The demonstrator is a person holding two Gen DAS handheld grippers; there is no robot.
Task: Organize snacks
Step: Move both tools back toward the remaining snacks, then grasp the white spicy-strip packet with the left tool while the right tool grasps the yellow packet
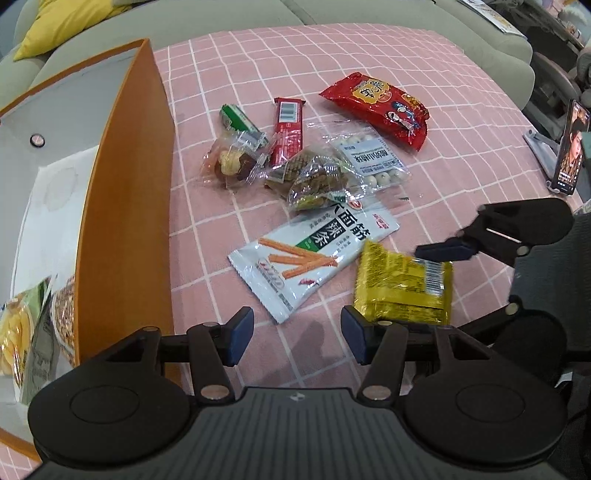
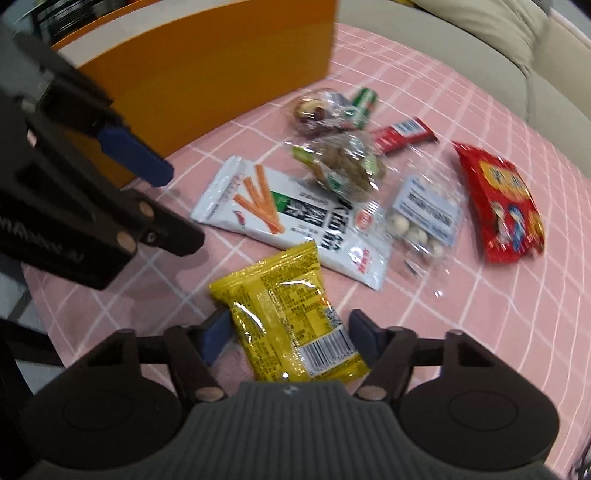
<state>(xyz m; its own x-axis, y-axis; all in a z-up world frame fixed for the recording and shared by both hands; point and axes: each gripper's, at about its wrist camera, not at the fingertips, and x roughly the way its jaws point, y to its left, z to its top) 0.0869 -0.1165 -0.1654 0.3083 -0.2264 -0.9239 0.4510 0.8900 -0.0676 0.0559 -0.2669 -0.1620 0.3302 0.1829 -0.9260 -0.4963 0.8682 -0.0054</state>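
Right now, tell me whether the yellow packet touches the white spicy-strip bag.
Touching: the right wrist view shows the yellow packet with its top corner lying over the white spicy-strip bag edge, no cloth between.

Yellow cushion (image 1: pixel 55 22), sofa (image 1: pixel 369 14), propped phone (image 1: pixel 570 147)

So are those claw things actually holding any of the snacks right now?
The right gripper has the yellow packet between its fingers at the barcode end, though a firm pinch cannot be told. The left gripper is open and holds nothing.
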